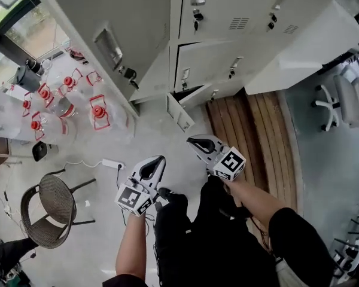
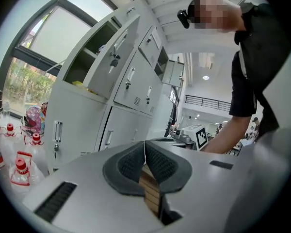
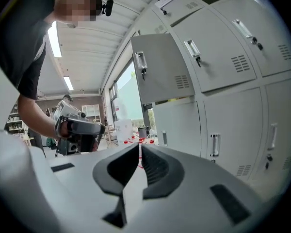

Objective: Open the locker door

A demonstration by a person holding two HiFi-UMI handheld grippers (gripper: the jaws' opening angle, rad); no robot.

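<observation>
We hold both forearms stretched forward: the left gripper point(image 1: 160, 160) has its jaws pressed together on nothing, and the right gripper point(image 1: 192, 140) has its jaws a narrow slit apart, empty. The locker door point(image 1: 102, 17) stands swung open at the left end of the locker bank point(image 1: 257, 17), well ahead of both tips. Red-capped jugs point(image 1: 99, 112) crowd the floor point(image 1: 161, 136) beside it, and a wicker chair point(image 1: 51, 205) sits nearer us.

Cropped at the edges, unreadable inside

Head view: the locker bank point(image 1: 251, 5) is cropped at 12 o'clock, the open locker door point(image 1: 137, 17) at 11 o'clock, and a white office chair point(image 1: 335, 103) at 3 o'clock. Left gripper view: the yellow contents point(image 2: 77, 83) inside the open locker point(image 2: 89, 57) are too small to be identified.
</observation>
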